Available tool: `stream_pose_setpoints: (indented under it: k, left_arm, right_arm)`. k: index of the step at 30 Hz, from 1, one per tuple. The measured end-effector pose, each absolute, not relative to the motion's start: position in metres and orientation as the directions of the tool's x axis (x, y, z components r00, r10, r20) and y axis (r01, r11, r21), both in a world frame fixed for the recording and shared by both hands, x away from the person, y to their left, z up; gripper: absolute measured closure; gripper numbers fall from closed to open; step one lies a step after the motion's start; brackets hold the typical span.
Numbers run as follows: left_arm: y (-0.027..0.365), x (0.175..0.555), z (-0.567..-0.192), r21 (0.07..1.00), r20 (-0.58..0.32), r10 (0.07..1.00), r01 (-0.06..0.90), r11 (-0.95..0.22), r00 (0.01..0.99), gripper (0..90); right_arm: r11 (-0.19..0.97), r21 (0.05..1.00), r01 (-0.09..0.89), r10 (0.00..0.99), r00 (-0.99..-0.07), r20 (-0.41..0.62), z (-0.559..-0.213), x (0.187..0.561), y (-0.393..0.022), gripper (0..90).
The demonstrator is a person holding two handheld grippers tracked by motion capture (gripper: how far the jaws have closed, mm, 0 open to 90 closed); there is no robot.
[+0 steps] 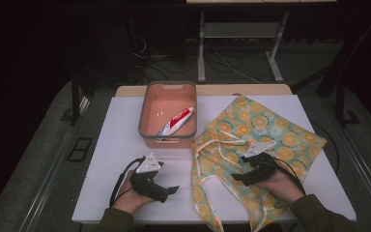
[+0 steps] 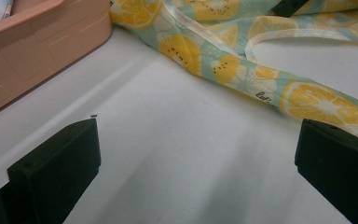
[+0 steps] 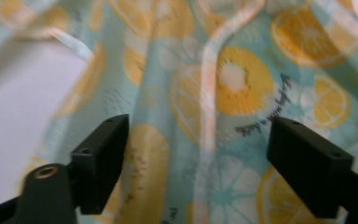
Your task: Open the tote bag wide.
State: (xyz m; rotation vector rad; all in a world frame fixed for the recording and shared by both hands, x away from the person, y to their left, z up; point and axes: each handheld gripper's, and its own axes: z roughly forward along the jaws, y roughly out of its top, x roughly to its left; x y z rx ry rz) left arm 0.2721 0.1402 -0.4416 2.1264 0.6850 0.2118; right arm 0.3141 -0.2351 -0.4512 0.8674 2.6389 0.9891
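We see the fruit-print cloth bag (image 1: 251,145) lying flat on the white worktop (image 1: 111,140), just right of the pink bin (image 1: 167,116). The right gripper (image 1: 239,178) hovers over the bag, jaws spread, nothing pinched. The left gripper (image 1: 171,190) sits left of the bag, jaws spread, empty. A toothpaste tube (image 1: 176,121) lies inside the bin.

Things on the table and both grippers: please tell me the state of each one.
Fruit-print bag: lying flat, crumpled, straps loose.
Toothpaste tube: lying inside the bin.
Pink bin: upright, uncovered.
Left gripper: jaws open over bare table, nothing between.
Right gripper: jaws open above the bag, not gripping.
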Motion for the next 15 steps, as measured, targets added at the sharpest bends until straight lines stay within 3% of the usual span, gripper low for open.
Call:
stream_pose_setpoints:
  k: [4,7,12,15]
  left_arm:
    - [0.140,0.272,-0.442,0.788,-0.095,0.542,0.396,-0.471,0.835,0.0]
    - [0.140,0.272,-0.442,0.788,-0.095,0.542,0.396,-0.471,0.835,0.0]
    - [0.139,0.272,-0.442,0.787,-0.095,0.543,0.397,-0.472,0.834,0.0]
    - [0.140,0.272,-0.441,0.788,-0.093,0.542,0.395,-0.472,0.835,0.0]
  right_arm:
    - [0.579,0.669,0.466,0.608,-0.794,0.027,-0.449,0.317,-0.242,52.2]
    - [0.558,0.677,0.480,0.631,-0.775,0.030,-0.449,0.321,-0.247,66.5]
    - [0.550,0.684,0.480,0.641,-0.767,0.023,-0.450,0.322,-0.249,85.1]
    - [0.552,0.680,0.482,0.634,-0.773,0.033,-0.449,0.321,-0.249,87.4]
